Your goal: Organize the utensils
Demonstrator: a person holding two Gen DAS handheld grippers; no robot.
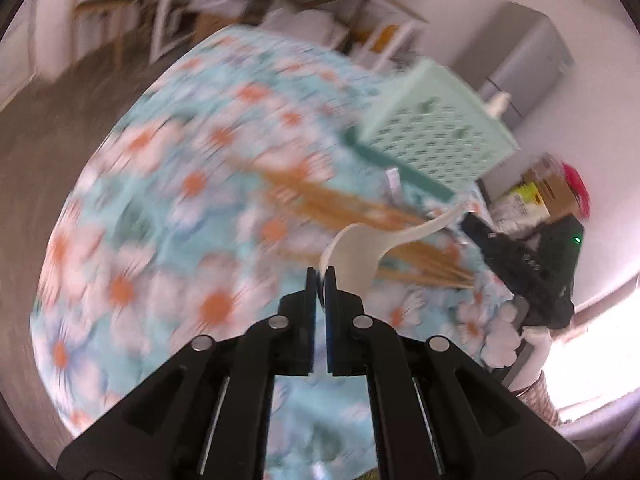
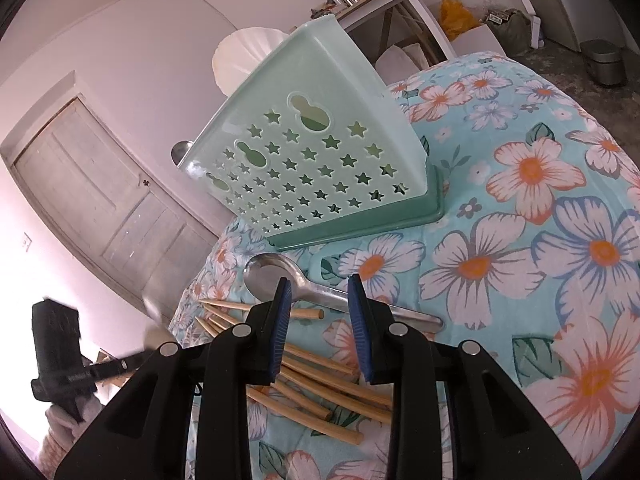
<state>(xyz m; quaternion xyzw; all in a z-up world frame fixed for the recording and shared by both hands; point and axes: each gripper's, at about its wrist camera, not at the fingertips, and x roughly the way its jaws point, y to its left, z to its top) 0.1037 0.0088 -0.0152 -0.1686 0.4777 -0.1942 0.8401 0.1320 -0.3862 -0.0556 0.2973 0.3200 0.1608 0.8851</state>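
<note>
1. Between the two black fingers of the left gripper (image 1: 321, 280) sits the edge of a white plastic spoon (image 1: 360, 252). The fingers are pressed together on it, so the spoon is clamped.
2. Just past that spoon lie many wooden chopsticks (image 1: 320, 200) on the table with the flowery cloth (image 1: 160, 200). This view is blurry, so small things are hard to see.
3. Farther on stands the green basket with star holes (image 1: 436, 132). It sits on a darker green tray.
4. The right gripper (image 2: 320, 312) has its blue pads apart. Nothing is between them. It hangs over the table and holds nothing.
5. Right under it lies a metal spoon (image 2: 280, 280) on the cloth, next to more chopsticks (image 2: 320, 384).
6. The basket (image 2: 320, 152) is just behind the metal spoon. A spoon bowl and something white and ribbed poke out at its top, so I think a few things are already inside.
7. My guess is the job is only partly done. The white spoon, the metal spoon and all the chopsticks must still go in the basket.
</note>
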